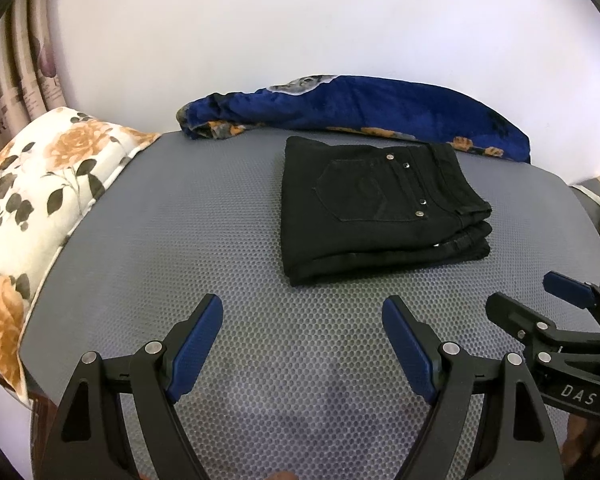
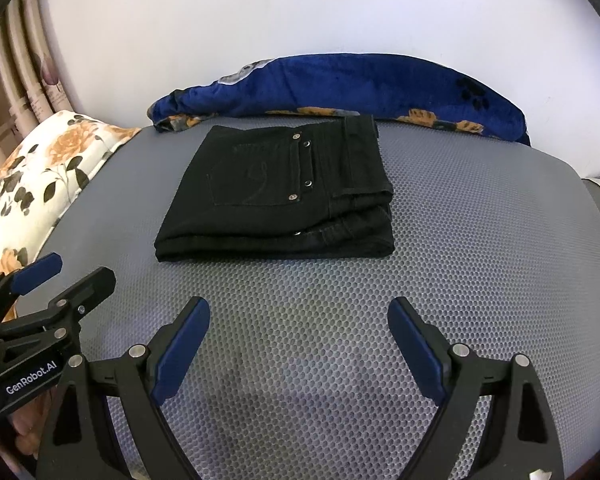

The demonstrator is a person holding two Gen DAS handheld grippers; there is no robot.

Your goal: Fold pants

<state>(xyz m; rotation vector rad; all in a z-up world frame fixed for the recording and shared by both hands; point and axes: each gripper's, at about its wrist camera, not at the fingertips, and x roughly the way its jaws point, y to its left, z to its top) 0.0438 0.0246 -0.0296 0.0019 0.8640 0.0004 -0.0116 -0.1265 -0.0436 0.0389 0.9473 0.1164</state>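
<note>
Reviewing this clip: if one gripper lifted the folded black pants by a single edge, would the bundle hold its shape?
Probably not. The black pants lie in several loose stacked layers, so they would likely unfold and droop. The fabric looks thick, like denim, so fairly heavy for its size. Pushed, they may drag rather than slide on the textured grey mat.

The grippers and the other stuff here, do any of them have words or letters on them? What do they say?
"DAS": white letters on the right gripper's black body, cut off at the picture's edge.
"GenRobot.AI": white letters on the left gripper's black body.
Curtain: faint print, too blurred to read.
Pants: no words.
</note>
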